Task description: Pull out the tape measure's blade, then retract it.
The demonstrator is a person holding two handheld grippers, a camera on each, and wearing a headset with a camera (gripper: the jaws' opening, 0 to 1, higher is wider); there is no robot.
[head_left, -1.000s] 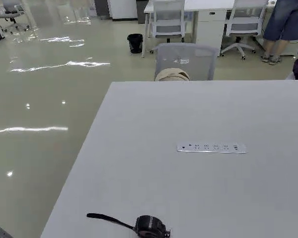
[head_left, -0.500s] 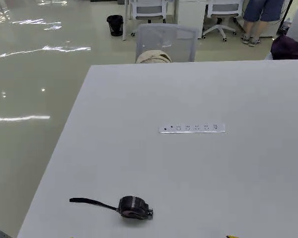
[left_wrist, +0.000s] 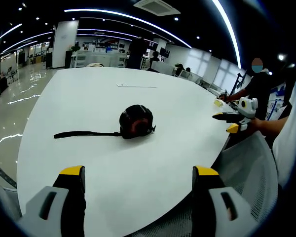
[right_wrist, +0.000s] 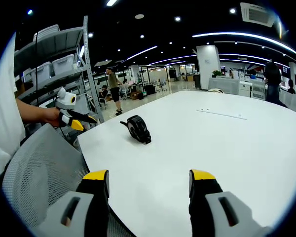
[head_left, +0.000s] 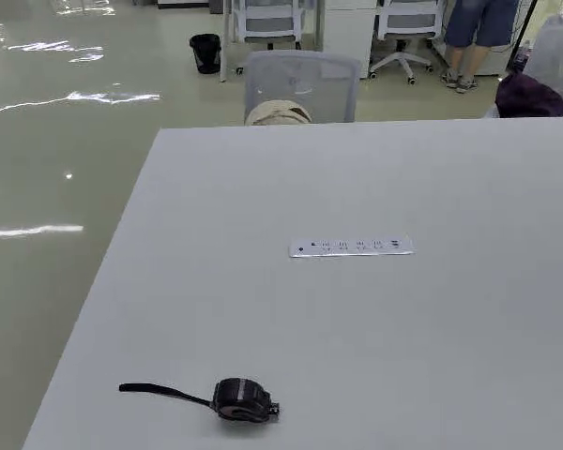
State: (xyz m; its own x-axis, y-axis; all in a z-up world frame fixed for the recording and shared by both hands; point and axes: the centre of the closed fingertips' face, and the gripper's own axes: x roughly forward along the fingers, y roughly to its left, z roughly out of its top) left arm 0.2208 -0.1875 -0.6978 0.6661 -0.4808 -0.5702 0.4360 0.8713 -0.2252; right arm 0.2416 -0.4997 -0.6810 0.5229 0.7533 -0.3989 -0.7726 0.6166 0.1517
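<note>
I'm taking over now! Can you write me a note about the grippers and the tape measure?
Left gripper: jaws open, empty, short of the table edge.
Right gripper: the same.
Tape measure: lies on the near-left part of the table, strap stretched out beside it, no blade out.
Done: nothing.
To do: grip it, pull the blade out, let it retract.
</note>
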